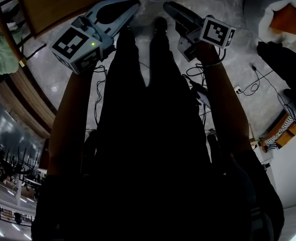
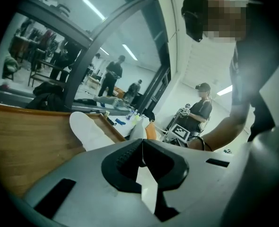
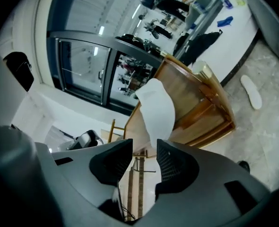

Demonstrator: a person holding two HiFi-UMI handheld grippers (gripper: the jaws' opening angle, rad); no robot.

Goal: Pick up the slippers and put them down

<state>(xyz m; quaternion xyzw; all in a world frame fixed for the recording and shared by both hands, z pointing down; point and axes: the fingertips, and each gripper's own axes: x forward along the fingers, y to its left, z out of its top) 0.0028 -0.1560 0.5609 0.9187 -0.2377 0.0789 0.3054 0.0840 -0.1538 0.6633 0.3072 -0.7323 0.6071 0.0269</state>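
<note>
Jaws of the right gripper [image 3: 144, 148] stand apart with nothing between them; those of the left gripper [image 2: 142, 143] are closed together, empty. Just beyond, a white slipper [image 3: 156, 110] lies on the wooden table [image 3: 196, 112]. What looks like a second slipper [image 3: 250, 91] lies on the floor [image 3: 267, 141] farther off. Both look light, thin and floppy, so pinch the sole's edge.

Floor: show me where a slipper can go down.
Bare marble floor lies beside the table, around the slipper lying there. Cables crowd the floor on the right of the head view.
</note>
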